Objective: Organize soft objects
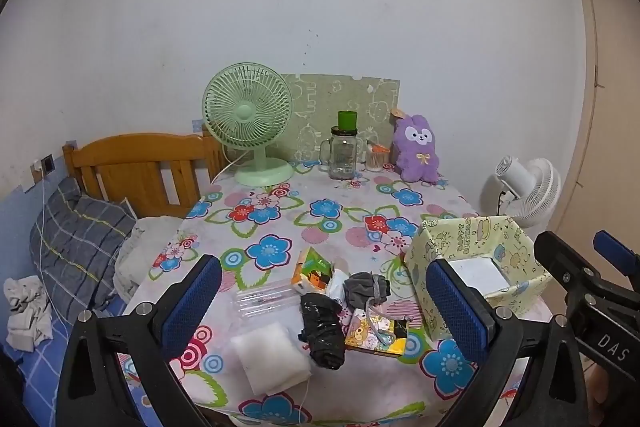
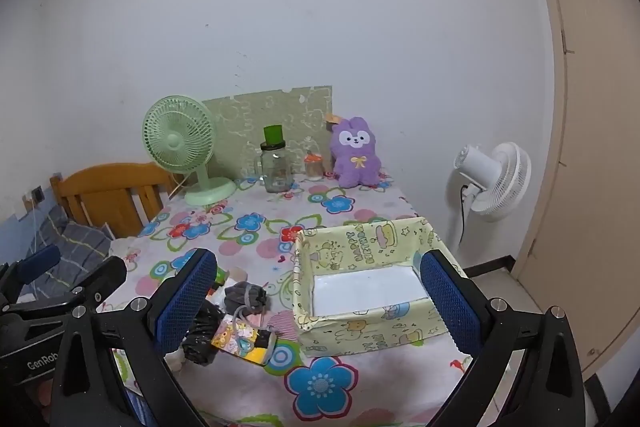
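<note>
On the flowered tablecloth (image 1: 320, 211) near the front lies a small heap: a grey drawstring pouch (image 1: 366, 287), a crumpled black plastic bag (image 1: 322, 327), a white foam pad (image 1: 272, 359), a clear plastic sleeve (image 1: 264, 301), an orange-green packet (image 1: 312, 269) and a colourful cartoon card pack (image 1: 376, 333). To their right stands an open pale-yellow birthday-print box (image 2: 360, 291), with only its white bottom showing inside. My left gripper (image 1: 320, 307) hovers open over the heap. My right gripper (image 2: 316, 303) hovers open, straddling the box's left part and the pouch (image 2: 245, 297).
At the table's far edge stand a green desk fan (image 1: 250, 123), a glass mug jar with a green cup on top (image 1: 343, 151), a small jar (image 1: 376, 157) and a purple plush bunny (image 1: 418, 149). A bed with a pillow (image 1: 80, 243) lies left; a white floor fan (image 2: 492, 183) stands right.
</note>
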A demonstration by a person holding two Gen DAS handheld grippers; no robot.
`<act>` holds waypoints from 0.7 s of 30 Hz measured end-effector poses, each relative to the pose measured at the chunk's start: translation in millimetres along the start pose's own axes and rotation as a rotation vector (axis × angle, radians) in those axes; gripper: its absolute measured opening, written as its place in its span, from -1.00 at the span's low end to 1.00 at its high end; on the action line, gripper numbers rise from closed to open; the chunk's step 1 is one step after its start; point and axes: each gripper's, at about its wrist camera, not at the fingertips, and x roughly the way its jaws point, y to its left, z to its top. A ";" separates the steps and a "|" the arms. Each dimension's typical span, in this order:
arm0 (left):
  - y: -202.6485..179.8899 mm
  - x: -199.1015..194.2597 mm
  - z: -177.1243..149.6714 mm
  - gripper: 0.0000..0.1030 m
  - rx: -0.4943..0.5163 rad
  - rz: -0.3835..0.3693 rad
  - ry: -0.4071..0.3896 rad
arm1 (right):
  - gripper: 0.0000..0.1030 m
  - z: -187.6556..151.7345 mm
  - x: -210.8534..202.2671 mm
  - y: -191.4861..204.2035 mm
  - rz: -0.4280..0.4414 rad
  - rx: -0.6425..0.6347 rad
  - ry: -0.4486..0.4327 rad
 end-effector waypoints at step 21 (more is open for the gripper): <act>1.8 2.4 1.6 0.98 0.017 0.003 0.008 | 0.99 -2.2 5.7 -1.4 -0.015 -0.010 0.007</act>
